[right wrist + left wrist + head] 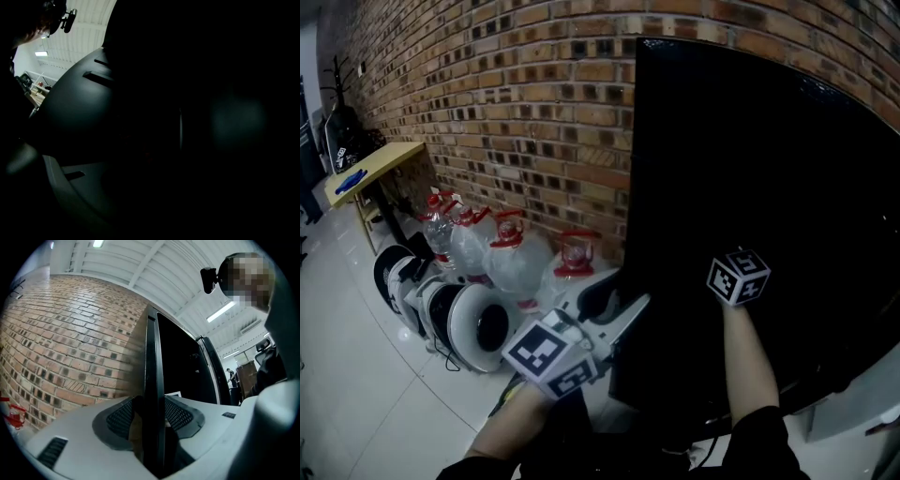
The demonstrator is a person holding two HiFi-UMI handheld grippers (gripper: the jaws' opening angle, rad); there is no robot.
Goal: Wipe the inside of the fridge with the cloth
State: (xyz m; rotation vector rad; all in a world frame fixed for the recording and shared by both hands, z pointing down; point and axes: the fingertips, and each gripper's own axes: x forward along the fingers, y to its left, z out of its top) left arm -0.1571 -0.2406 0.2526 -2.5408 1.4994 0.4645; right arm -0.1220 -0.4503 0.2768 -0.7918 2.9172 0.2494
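Note:
A tall black fridge [750, 169] stands against the brick wall, its front dark and glossy. My left gripper [614, 314] is at the fridge's left edge. In the left gripper view the thin black door edge [152, 362] runs up between the two pads [180, 414], which close on it from both sides. The marker cube [738, 277] of my right gripper shows in front of the black door on an outstretched forearm, and its jaws are lost against the dark surface. The right gripper view is almost all black. No cloth shows in any view.
Several clear water jugs with red caps [511, 253] stand on the floor beside the fridge, along the brick wall [487, 94]. Round white appliances [469, 323] lie in front of them. A yellow table [375, 169] stands further left on the pale tiled floor.

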